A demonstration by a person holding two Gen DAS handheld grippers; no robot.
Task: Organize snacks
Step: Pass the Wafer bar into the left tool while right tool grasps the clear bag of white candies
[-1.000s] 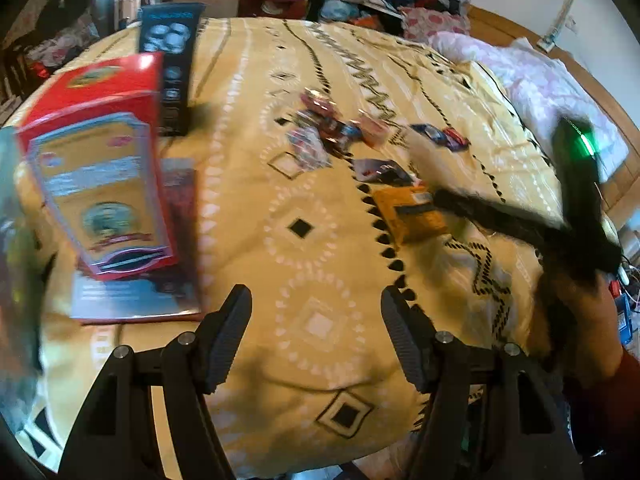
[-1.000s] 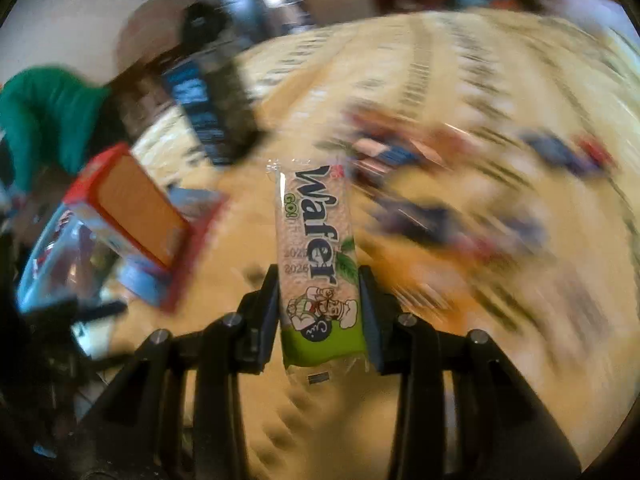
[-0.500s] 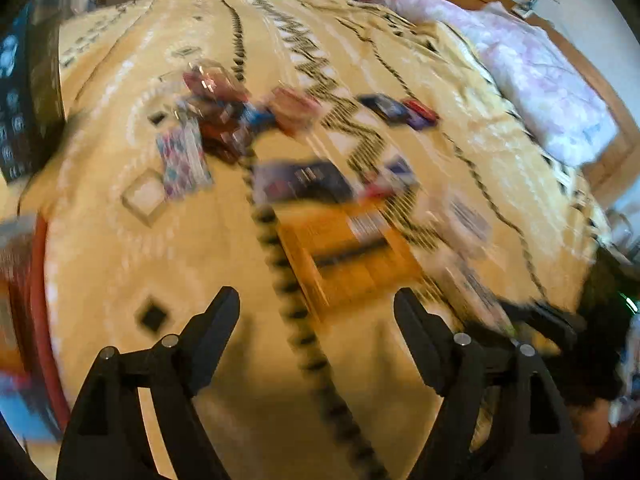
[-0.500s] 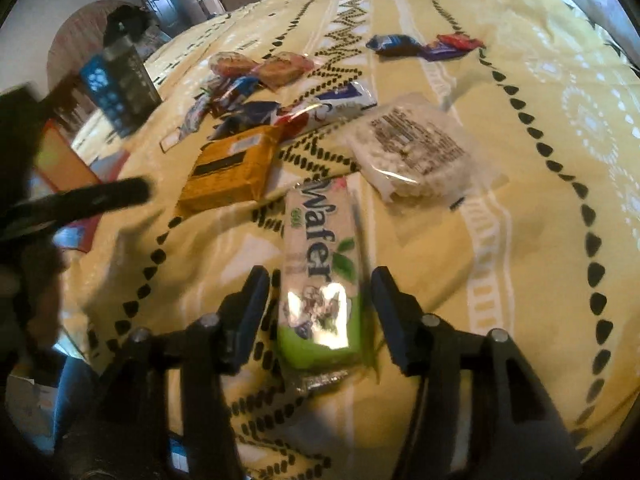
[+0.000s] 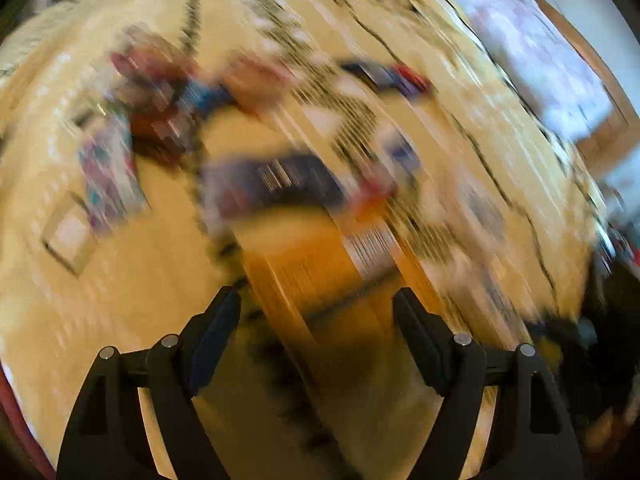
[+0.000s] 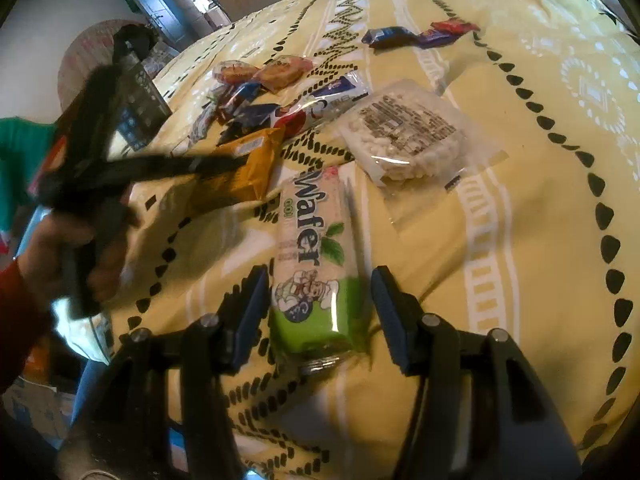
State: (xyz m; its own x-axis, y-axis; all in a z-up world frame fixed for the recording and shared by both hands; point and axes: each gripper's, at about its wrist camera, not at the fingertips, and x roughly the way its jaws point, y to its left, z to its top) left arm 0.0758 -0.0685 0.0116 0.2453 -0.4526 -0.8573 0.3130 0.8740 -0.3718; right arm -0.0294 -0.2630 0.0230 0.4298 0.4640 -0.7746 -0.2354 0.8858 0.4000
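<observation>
Right gripper point(image 6: 318, 300) jaws part-open, they have just been opening; wafer pack point(image 6: 314, 256) lies between them on the yellow patterned bedspread point(image 6: 520, 240), pads clear of it on both sides, nothing gripped. Pack is in lower centre of the right wrist frame, long axis running from bottom up toward frame centre, slightly tilted left at top; green end nearest the jaws, "Wafer" lettering reads upward. Clear bag of white puffed snack point(image 6: 404, 136) upper right of it, just beside. Orange packet point(image 6: 244, 168) upper left of it, near. Small wrapped sweets point(image 6: 260, 72) further up.

Left gripper point(image 5: 316, 312) jaws wide open, empty; they have just been opening. Left wrist view heavily blurred: orange packet point(image 5: 316, 276) sits just beyond the open fingertips, centre frame; dark packet point(image 5: 276, 184) above it. Long axes not readable there.
</observation>
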